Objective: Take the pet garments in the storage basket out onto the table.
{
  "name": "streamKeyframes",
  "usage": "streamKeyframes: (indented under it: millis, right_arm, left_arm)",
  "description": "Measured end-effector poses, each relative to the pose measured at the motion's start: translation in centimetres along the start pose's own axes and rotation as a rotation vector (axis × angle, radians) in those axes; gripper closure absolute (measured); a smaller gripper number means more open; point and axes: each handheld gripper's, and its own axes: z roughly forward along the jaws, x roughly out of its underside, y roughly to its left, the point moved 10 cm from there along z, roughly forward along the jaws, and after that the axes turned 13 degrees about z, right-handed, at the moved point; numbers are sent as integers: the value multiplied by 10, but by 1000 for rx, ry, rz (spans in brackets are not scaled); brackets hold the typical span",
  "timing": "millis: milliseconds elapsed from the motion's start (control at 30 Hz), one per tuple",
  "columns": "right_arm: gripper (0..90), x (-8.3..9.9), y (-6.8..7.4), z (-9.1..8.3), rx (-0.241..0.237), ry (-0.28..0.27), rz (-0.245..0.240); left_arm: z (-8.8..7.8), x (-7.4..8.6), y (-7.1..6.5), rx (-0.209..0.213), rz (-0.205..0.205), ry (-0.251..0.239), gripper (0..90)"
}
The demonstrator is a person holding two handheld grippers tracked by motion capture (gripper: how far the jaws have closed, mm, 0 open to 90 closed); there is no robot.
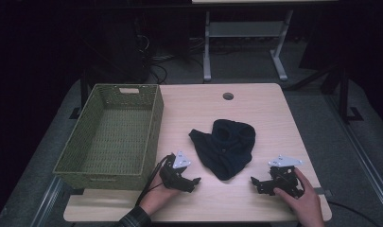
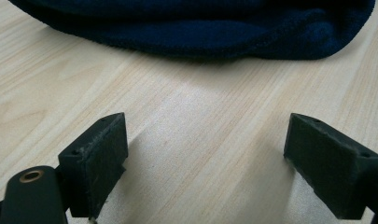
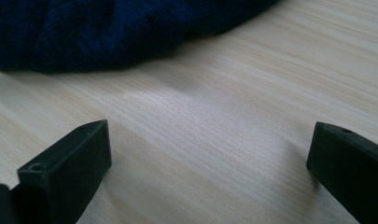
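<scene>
A dark navy knitted garment (image 1: 225, 144) lies crumpled in the middle of the wooden table (image 1: 255, 109). My left gripper (image 1: 193, 181) rests low on the table just left of its near end, jaws open and empty. The garment's hem (image 2: 200, 28) runs across the top of the left gripper view, beyond the spread pads (image 2: 100, 158). My right gripper (image 1: 255, 183) sits to the garment's near right, also open with nothing between its jaws. In the right gripper view the navy fabric (image 3: 107, 28) lies ahead, apart from the pads (image 3: 70, 168).
A green woven basket (image 1: 153, 127) stands on the table's left side, its near corner close behind my left hand. A round cable hole (image 1: 228, 96) sits near the far edge. Beyond the table are a white desk frame (image 1: 246, 42) and cables on the floor.
</scene>
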Motion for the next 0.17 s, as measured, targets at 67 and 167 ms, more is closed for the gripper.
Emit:
streamKeyframes:
  millis: [67, 167]
  right_arm:
    - [0, 0, 0, 0, 0, 0, -1]
    - [0, 0, 0, 0, 2, 0, 1]
  left_arm:
    - [0, 0, 0, 0, 0, 0, 130]
    - [0, 0, 0, 0, 0, 0, 130]
